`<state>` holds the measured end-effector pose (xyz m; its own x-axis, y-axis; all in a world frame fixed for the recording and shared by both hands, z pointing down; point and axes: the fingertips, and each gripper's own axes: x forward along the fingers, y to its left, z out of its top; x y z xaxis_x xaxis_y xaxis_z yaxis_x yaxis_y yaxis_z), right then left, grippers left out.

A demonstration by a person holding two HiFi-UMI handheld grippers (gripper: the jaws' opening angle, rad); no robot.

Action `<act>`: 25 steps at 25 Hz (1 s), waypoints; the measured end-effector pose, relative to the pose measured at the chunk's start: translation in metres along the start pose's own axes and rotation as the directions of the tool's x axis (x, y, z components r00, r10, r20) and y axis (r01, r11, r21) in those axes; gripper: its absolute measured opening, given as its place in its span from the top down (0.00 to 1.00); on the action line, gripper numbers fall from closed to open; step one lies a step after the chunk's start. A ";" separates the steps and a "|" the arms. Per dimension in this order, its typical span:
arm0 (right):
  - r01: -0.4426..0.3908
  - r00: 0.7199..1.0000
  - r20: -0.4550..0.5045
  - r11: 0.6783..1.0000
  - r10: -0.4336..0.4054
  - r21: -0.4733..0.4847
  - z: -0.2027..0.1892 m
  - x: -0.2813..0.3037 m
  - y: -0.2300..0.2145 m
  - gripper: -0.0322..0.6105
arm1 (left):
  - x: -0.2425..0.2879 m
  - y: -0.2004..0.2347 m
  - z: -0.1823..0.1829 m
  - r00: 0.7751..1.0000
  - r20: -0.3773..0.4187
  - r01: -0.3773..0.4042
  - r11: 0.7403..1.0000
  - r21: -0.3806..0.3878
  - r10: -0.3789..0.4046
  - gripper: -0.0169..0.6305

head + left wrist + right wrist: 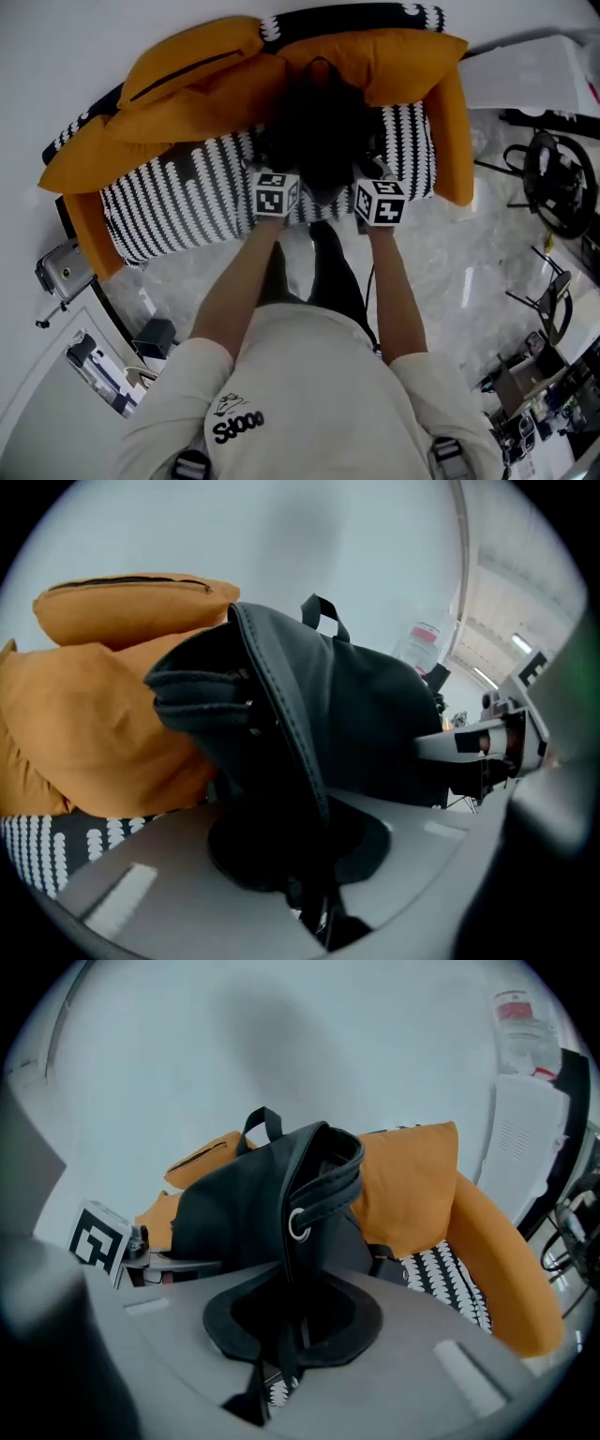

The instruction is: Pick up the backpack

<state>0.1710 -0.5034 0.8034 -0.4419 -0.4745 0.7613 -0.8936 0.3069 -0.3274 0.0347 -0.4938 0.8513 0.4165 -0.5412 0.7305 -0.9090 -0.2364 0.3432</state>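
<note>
the black backpack (319, 131) sits at the middle of the sofa (178, 197), over its black-and-white seat and against the orange cushions (187, 66) at the back. whether it rests on the seat or hangs just clear of it cannot be told.

both arms reach forward side by side, and the 2 marker cubes show at the backpack's near edge. the left gripper (300, 855) has its jaws closed on the backpack: a stitched black edge runs down from the bag and disappears between them. the right gripper (286, 1330) is likewise clamped, its jaws closed on a black strap that carries a metal ring (298, 1225) just above the grip.

the bag stands upright between the 2 grippers, its top handle (262, 1119) sticking up. each gripper view shows the other gripper just beside the bag on its far side.

the sofa stands on a pale marbled floor (450, 272), against a white wall.
</note>
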 end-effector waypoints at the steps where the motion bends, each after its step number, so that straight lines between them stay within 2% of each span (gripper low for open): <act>1: 0.005 1.000 0.008 1.000 -0.005 0.003 -0.002 -0.007 0.003 0.90 | -0.004 -0.001 0.002 1.000 -0.004 0.008 0.999 0.031 -0.007 0.90; 7: 0.070 0.996 0.048 0.998 -0.069 -0.005 0.000 -0.050 0.023 0.90 | -0.039 -0.015 0.014 0.997 0.011 0.076 0.982 0.172 -0.079 0.91; 10: 0.091 0.993 0.073 0.995 -0.088 -0.039 0.003 -0.071 0.042 0.90 | -0.062 -0.017 0.018 0.996 0.027 0.081 0.975 0.208 -0.088 0.91; 13: 0.115 0.987 0.117 0.993 -0.111 -0.030 0.007 -0.092 0.061 0.90 | -0.086 -0.020 0.028 0.994 0.052 0.081 0.969 0.233 -0.095 0.92; 16: 0.143 0.972 0.186 0.990 -0.141 0.000 0.014 -0.113 0.078 0.90 | -0.114 -0.026 0.048 0.988 0.108 0.080 0.958 0.275 -0.113 0.92; 20: 0.182 0.947 0.270 0.983 -0.172 -0.010 0.029 -0.139 0.104 0.90 | -0.153 -0.028 0.069 0.978 0.168 0.068 0.949 0.308 -0.124 0.92; 25: 0.223 0.917 0.347 0.974 -0.197 -0.034 0.053 -0.173 0.133 0.90 | -0.200 -0.036 0.098 0.951 0.245 0.096 0.932 0.350 -0.190 0.92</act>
<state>0.1245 -0.4245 0.5983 -0.2561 -0.7819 0.5683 -0.9664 0.2217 -0.1305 -0.0167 -0.4561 0.6351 0.5656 -0.6671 0.4849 -0.8116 -0.5545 0.1838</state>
